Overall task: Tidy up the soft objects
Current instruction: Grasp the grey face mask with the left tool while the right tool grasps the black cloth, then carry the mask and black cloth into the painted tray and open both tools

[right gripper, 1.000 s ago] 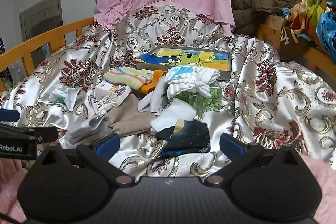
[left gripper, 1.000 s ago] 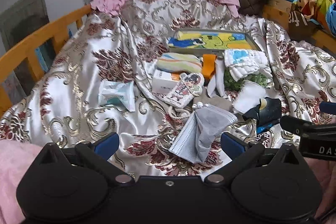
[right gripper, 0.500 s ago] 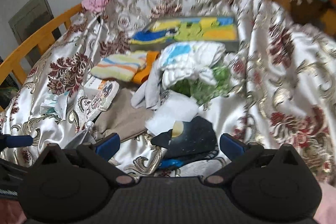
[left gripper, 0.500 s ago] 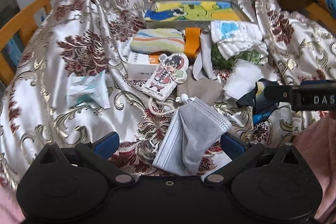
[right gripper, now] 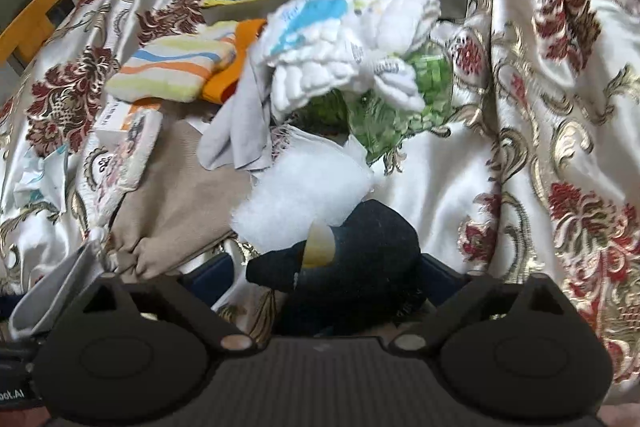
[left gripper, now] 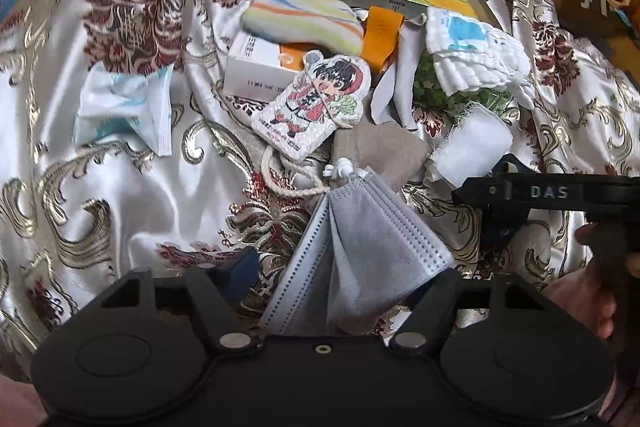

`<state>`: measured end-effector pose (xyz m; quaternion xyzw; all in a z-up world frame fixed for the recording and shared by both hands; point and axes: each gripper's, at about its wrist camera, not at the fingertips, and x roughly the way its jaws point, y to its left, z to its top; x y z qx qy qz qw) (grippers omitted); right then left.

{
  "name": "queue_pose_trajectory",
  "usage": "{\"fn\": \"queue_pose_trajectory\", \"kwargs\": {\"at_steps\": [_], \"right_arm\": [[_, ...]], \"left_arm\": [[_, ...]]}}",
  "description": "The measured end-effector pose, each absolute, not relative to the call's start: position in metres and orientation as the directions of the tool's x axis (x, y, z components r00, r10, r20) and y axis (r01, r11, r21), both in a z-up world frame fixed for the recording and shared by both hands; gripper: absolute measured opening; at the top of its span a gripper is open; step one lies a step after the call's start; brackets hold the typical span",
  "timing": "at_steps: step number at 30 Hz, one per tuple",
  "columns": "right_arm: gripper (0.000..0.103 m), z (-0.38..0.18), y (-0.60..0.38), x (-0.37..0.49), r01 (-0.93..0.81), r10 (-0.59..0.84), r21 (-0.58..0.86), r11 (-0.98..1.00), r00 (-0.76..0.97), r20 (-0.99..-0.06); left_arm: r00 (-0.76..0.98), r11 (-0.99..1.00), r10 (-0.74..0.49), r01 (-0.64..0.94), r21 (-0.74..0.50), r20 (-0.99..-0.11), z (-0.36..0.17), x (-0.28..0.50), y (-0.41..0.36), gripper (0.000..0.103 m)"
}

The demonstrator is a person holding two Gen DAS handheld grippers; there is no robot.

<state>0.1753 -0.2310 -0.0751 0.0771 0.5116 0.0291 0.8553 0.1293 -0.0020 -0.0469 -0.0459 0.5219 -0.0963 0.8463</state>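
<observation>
Your left tool is narrowing astride the grey mask; right tool, wide, brackets the dark sock, both lined up to grab.

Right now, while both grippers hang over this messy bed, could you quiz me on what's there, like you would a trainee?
1. What lies between the fingers of the left gripper? A: a grey face mask. B: an orange strap. C: a striped pouch.
2. True or false: the cartoon charm overlaps a corner of the white box.
3. What colour is the bunched cloth under the white quilted cloth?

Key: 1 A; the jaws have just been closing, with the mask between them. 2 true. 3 green.
</observation>
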Motion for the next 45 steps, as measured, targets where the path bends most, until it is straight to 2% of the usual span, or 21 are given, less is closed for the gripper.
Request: {"fn": "queue_pose_trajectory", "kwargs": {"at_steps": [1,2,3,5,8,10,16,20,26,35,45], "right_arm": [[0.091,-0.079,-0.232,0.178,0.04,0.132,0.169,0.985,0.462,-0.877],[0.086,-0.081,-0.233,0.179,0.046,0.139,0.178,0.983,0.451,-0.881],[0.084,-0.083,-0.234,0.181,0.05,0.152,0.193,0.98,0.439,-0.885],[0.071,-0.088,-0.239,0.182,0.065,0.179,0.225,0.972,0.415,-0.892],[0.054,-0.092,-0.247,0.182,0.085,0.212,0.267,0.96,0.404,-0.89],[0.049,-0.092,-0.25,0.18,0.091,0.24,0.297,0.95,0.395,-0.887],[0.029,-0.086,-0.244,0.171,0.041,0.282,0.318,0.947,0.368,-0.886],[0.022,-0.075,-0.244,0.164,0.016,0.298,0.33,0.944,0.394,-0.87],[0.014,-0.051,-0.24,0.143,-0.09,0.361,0.366,0.926,0.492,-0.792],[0.013,-0.008,-0.233,0.124,-0.253,0.434,0.363,0.897,0.66,-0.613],[0.013,0.029,-0.242,0.203,-0.28,0.43,0.35,0.894,0.756,-0.495]], "left_arm": [[0.434,0.977,-0.214,0.11,-0.184,-0.875,-0.048,0.13,-0.002,0.057],[0.429,0.976,-0.218,0.104,-0.192,-0.877,-0.049,0.13,-0.001,0.053],[0.425,0.974,-0.228,0.101,-0.204,-0.876,-0.05,0.131,0.0,0.052],[0.437,0.969,-0.247,0.106,-0.224,-0.865,-0.047,0.128,0.0,0.048],[0.462,0.964,-0.267,0.119,-0.239,-0.846,-0.041,0.124,0.0,0.037],[0.474,0.957,-0.289,0.128,-0.26,-0.832,-0.039,0.121,0.001,0.029],[0.501,0.944,-0.329,0.158,-0.29,-0.8,-0.033,0.114,0.0,0.022],[0.519,0.929,-0.368,0.182,-0.321,-0.772,-0.028,0.108,0.001,0.02],[0.562,0.903,-0.425,0.21,-0.375,-0.71,-0.018,0.101,0.005,0.02],[0.653,0.891,-0.439,0.226,-0.394,-0.617,0.011,0.115,0.008,0.02],[0.727,0.908,-0.407,0.26,-0.328,-0.552,0.045,0.225,-0.018,0.02]]}}
